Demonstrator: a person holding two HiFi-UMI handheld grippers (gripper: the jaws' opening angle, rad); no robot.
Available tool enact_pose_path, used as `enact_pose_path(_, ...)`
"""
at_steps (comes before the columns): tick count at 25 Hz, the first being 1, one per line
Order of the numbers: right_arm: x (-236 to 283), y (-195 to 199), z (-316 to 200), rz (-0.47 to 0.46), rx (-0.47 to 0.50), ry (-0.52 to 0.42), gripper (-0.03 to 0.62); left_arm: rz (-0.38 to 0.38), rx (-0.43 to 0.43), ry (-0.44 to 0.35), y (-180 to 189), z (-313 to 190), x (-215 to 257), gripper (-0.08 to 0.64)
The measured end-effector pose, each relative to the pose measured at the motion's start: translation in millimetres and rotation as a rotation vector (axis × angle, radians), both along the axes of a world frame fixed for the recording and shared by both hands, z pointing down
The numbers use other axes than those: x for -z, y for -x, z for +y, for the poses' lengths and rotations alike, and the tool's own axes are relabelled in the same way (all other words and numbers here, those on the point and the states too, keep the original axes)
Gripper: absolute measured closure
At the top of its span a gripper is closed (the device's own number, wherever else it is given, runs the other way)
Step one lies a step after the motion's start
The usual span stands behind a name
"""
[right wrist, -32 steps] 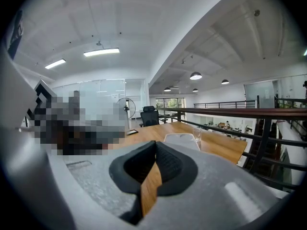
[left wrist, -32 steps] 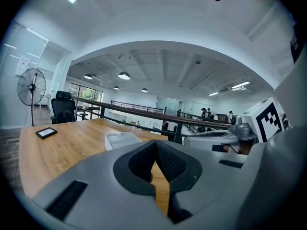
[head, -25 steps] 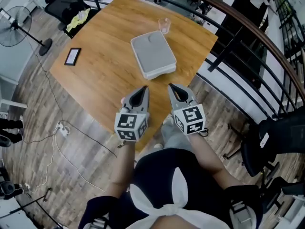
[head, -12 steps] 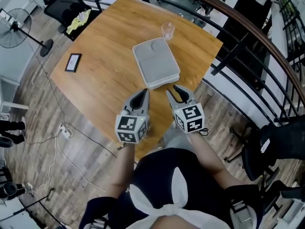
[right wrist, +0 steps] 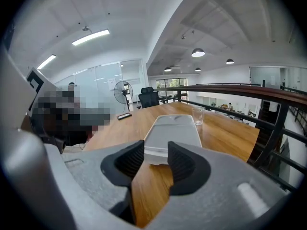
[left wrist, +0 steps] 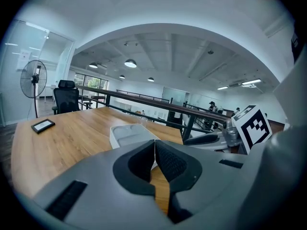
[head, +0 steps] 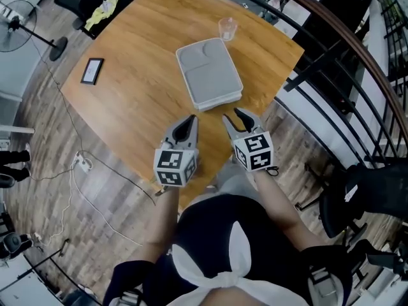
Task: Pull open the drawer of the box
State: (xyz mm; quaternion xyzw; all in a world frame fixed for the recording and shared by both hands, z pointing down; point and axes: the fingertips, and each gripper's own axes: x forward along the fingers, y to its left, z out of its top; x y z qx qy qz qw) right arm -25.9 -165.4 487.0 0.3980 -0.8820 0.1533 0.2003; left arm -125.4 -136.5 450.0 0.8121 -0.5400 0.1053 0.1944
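Observation:
A flat grey box (head: 209,74) lies on the wooden table (head: 140,101), its short end toward me. In the right gripper view the box (right wrist: 173,128) shows a seam across that near end. My left gripper (head: 191,120) hovers over the table's near edge, short of the box, with its jaws shut and empty (left wrist: 154,150). My right gripper (head: 234,115) hangs beside it, just short of the box's near end. Its jaws (right wrist: 155,150) have just been opening and stand apart with nothing between them.
A clear glass (head: 227,28) stands beyond the box's far end. A dark phone (head: 93,71) lies at the table's left. A black railing (head: 331,75) runs along the right, and a chair (head: 95,5) stands at the far left corner.
Both grippers have moved forward toward the box's near end. The right jaws, shut before, now stand apart. The left jaws remain shut.

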Motion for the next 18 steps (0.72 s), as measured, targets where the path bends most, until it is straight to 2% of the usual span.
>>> enact_pose_path(5, -25, 5, -3, -0.065, -0.003, 0.126, 0.397, -0.004, 0.003, 0.015, 2, -2, -3, 0.541)
enact_pose_path(12, -52, 15, -17, -0.247, -0.06, 0.293, 0.36, -0.019, 0.009, 0.046, 7, -7, -15, 0.541)
enact_pose_path(18, -72, 17, -26, -0.358, -0.123, 0.4, 0.347, -0.029, 0.003, 0.07, 6, -12, -24, 0.541)
